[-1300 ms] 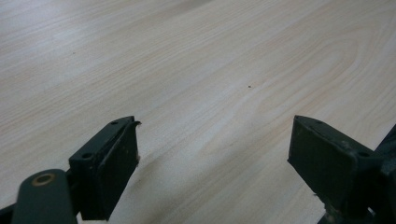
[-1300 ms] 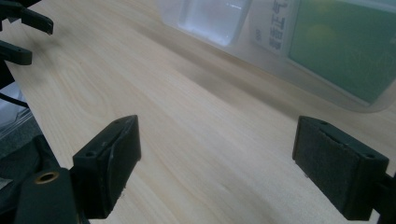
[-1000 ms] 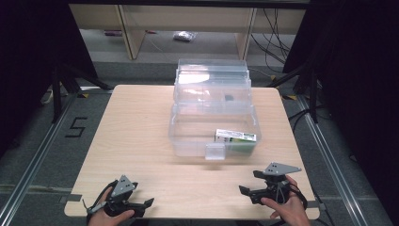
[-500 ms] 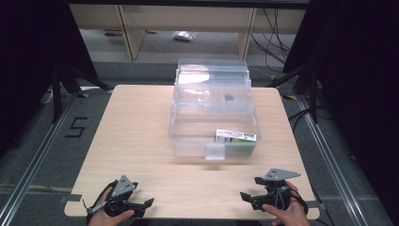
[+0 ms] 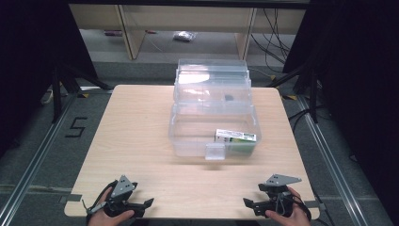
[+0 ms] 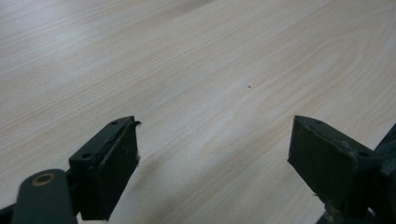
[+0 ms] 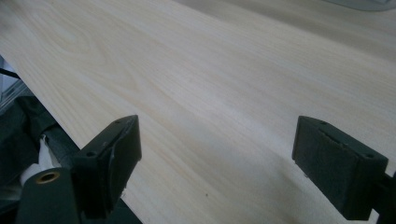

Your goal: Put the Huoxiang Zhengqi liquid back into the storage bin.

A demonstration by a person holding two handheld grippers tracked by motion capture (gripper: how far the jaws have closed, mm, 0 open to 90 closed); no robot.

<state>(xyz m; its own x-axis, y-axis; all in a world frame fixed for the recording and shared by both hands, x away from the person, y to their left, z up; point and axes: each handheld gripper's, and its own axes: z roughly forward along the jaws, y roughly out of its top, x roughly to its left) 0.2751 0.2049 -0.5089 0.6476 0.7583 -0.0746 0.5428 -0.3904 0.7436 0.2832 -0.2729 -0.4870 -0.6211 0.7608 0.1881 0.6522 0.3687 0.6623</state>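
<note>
Bins [image 5: 211, 113] of clear plastic stand stacked or nested mid-counter, toward the far edge; how many I cannot tell. Inside the near one, at its right front corner, lies a green and white box [image 5: 236, 137]. A small clear latch [image 5: 215, 152] sticks out from the front wall. The counter [image 5: 136, 136] is pale wood, bare between the bins and the near edge. Beyond the far edge, on the floor, lies a small packet [image 5: 184, 36]; left of the counter the floor bears a "5" mark [image 5: 76, 127].

Left tongs [image 5: 141, 205] rest at the near left corner, jaws spread wide and holding nothing; their own view has bare wood between the jaws. Right tongs [image 5: 251, 205] sit at the near right corner, likewise spread and empty. The bins lie well ahead of both, between them, nothing in the way.
</note>
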